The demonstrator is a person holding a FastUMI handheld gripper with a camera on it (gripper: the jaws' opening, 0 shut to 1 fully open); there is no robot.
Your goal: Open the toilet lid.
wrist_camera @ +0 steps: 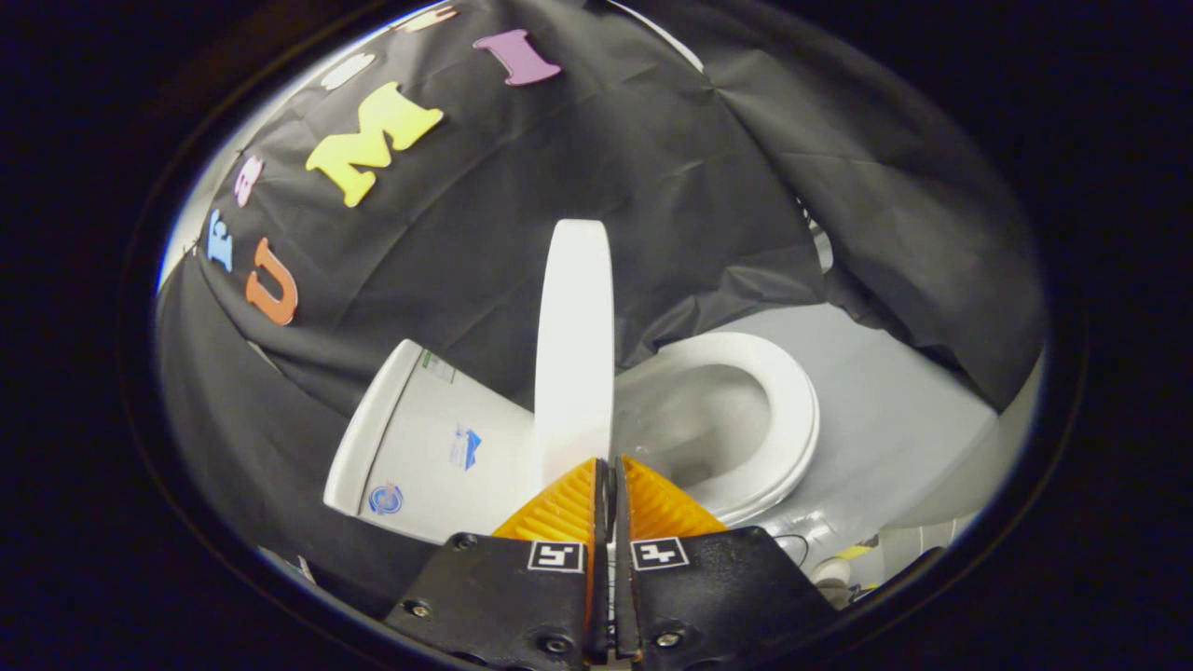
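1. Plainly, the gripper (609, 463) has its two fingers drawn together until barely a slit is left between them, and their tips sit at the bottom edge of the smooth white plastic toilet lid (575, 345). Whether a thin edge of the lid is pinched in that slit, or the tips only rest against it, I cannot tell.

2. The lid lies directly ahead of the fingers and is seen edge-on. It is raised, and its long axis runs straight away from the fingertips towards the black cloth wall (652, 168) behind.

3. To one side of the lid is the white ceramic cistern (419, 447); to the other is the white oval seat ring (792, 410), lying flat on the bowl (708, 419).

4. The bowl is uncovered and its pale inside looks empty as far as it shows.

5. By my judgement the opening is nearly or fully done: the lid stands clear of the seat, so what remains is to tip it the rest of the way towards the cistern, if it is not already leaning there.

6. A few small items lie on the grey floor (895, 410) beyond the bowl, too small to name.
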